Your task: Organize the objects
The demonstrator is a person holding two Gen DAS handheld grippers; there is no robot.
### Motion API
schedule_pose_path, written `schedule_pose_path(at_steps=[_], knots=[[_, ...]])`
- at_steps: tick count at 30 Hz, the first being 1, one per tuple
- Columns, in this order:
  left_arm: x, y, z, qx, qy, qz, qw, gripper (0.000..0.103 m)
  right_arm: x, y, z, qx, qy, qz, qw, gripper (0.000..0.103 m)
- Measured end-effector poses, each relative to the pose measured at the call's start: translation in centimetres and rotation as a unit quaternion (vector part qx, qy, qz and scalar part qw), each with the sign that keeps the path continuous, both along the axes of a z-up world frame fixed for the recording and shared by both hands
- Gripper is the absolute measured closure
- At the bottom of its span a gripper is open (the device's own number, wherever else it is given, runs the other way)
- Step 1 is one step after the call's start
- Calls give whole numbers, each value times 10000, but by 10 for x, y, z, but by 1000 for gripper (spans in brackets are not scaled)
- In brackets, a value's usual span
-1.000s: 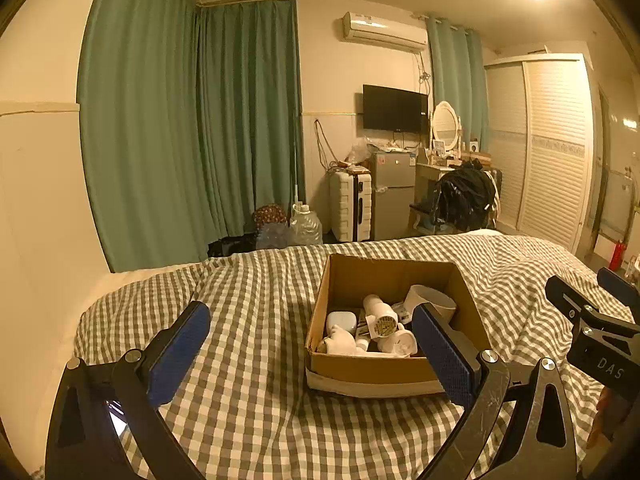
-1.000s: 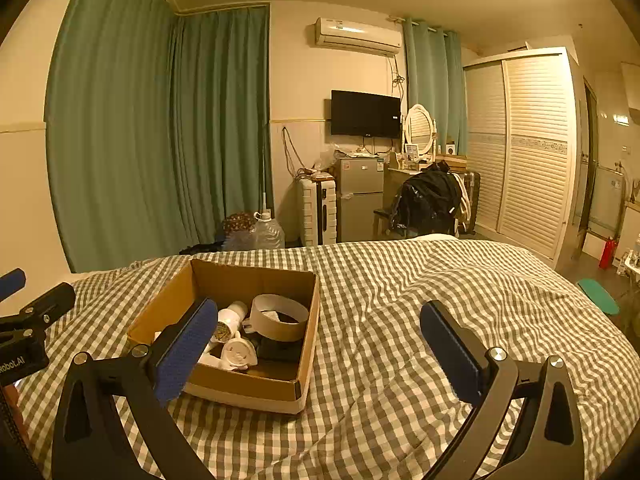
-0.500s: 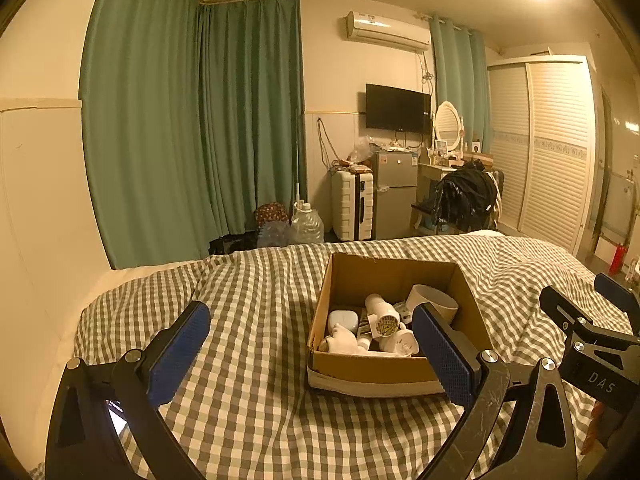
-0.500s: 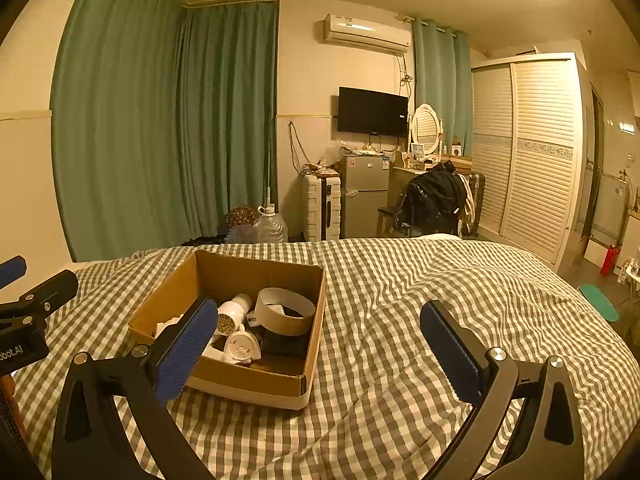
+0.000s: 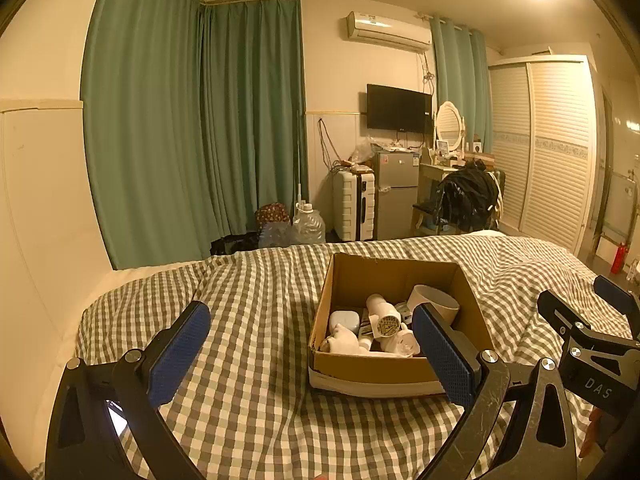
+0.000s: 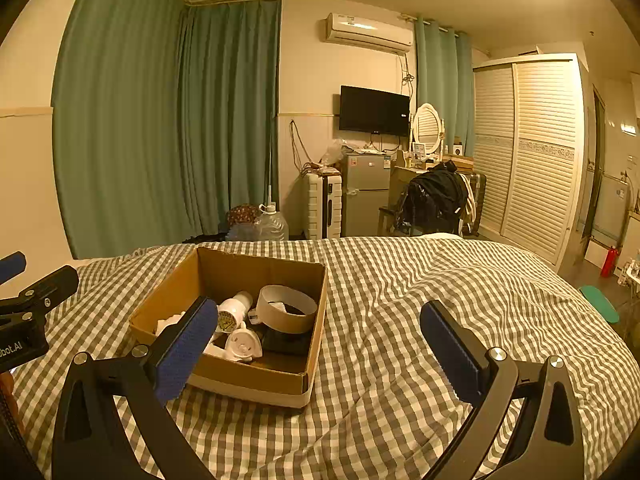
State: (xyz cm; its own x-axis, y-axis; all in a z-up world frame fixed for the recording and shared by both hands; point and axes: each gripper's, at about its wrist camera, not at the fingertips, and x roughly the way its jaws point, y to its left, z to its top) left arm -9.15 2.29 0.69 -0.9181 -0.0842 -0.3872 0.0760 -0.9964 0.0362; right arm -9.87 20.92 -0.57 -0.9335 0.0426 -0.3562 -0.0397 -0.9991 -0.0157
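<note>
An open cardboard box [image 5: 394,374] [image 6: 248,376] sits on a checked bedspread [image 5: 256,360] [image 6: 400,320]. Inside lie a wide tape roll [image 5: 435,302] [image 6: 287,309], a white bottle [image 5: 383,312] [image 6: 232,312], a small white case [image 5: 343,320] and other white items. My left gripper [image 5: 310,352] is open and empty, held just short of the box's near left corner. My right gripper [image 6: 320,350] is open and empty too, near the box's right wall. Each gripper shows at the edge of the other's view.
Green curtains [image 5: 192,128] hang behind the bed. Beyond the far edge stand a white suitcase [image 5: 354,206], a small fridge [image 5: 396,194], a chair with a black jacket [image 5: 468,200], water jugs [image 5: 308,224] and a louvred wardrobe [image 5: 552,148].
Both grippers have drifted slightly towards the box, which sits a little closer and more central in the right wrist view. Both stay open and nothing in the box has moved.
</note>
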Motion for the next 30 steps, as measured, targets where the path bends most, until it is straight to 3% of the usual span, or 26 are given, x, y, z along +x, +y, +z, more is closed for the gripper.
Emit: schedule_pose_path(at_steps=[30], knots=[[0,-1,-1,-32,24,53,10000,0,-2,-2,-5,29,-60,22,10000,1]])
